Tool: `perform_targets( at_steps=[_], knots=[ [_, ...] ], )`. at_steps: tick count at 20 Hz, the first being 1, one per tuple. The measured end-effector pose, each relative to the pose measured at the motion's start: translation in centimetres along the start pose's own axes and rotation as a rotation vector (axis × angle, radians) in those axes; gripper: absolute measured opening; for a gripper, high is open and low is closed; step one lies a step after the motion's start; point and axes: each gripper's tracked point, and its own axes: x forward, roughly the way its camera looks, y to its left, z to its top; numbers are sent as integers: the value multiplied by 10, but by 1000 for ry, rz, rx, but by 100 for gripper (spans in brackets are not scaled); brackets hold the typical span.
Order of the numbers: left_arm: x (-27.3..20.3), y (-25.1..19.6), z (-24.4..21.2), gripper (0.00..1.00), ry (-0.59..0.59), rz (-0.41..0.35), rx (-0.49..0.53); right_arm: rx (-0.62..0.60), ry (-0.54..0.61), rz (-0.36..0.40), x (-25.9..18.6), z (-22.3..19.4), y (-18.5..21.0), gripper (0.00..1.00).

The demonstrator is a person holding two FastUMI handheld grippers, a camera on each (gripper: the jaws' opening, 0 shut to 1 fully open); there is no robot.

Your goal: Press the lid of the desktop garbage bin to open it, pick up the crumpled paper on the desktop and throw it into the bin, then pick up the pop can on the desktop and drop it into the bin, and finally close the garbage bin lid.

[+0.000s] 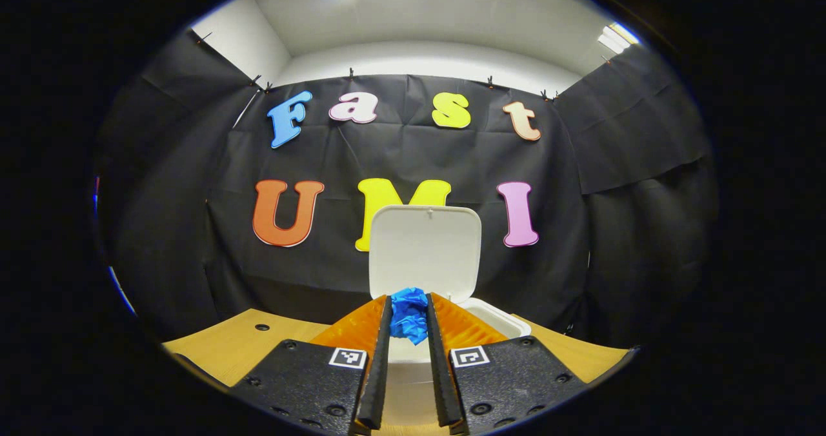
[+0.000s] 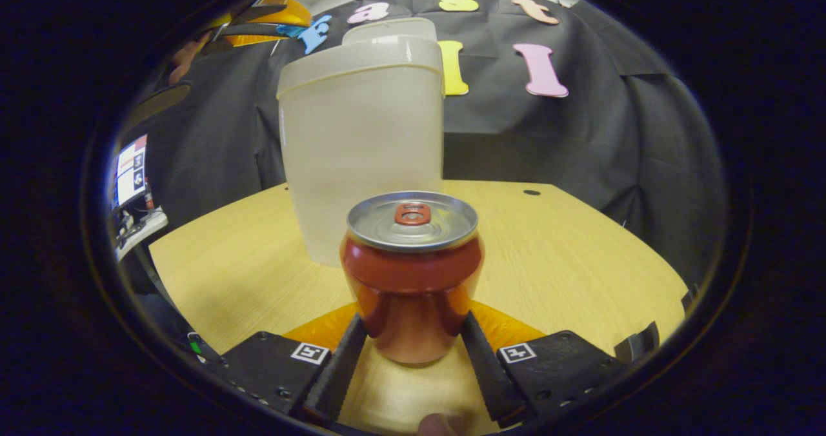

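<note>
The wooden bench [image 2: 568, 249] carries the pale garbage bin [image 2: 361, 146], whose lid [image 1: 426, 249] stands raised and open. In front of the bin, the red pop can [image 2: 412, 275] stands upright on the bench between the right tongs [image 2: 413, 352], both fingers against its sides. The left tongs [image 1: 409, 323] are clenched on the blue crumpled paper [image 1: 409, 317], held above the bin's open mouth.
</note>
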Motion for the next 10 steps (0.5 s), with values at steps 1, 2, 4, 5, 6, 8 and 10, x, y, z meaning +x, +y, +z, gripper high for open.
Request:
perform_targets(
  at_steps=[1,2,4,5,6,8,10],
  knots=[
    [7,-3,1,28,-2,-4,2,-1,-15,0,-2,4,-2,80],
    [14,-4,1,28,-1,-5,10,-2,-24,2,-5,8,-2,80],
    [31,-6,-1,33,1,-7,22,-2,-37,2,-11,10,-7,80],
    [41,-8,-4,33,9,-8,22,0,-44,-3,-15,11,-11,80],
    [48,-10,-8,33,21,-16,23,3,-46,-7,-18,12,-15,80],
    [58,-8,-20,35,55,-14,18,30,-56,6,-24,14,-19,80],
    [64,-8,-28,36,75,-18,-7,47,-64,6,-26,17,-27,80]
  ],
)
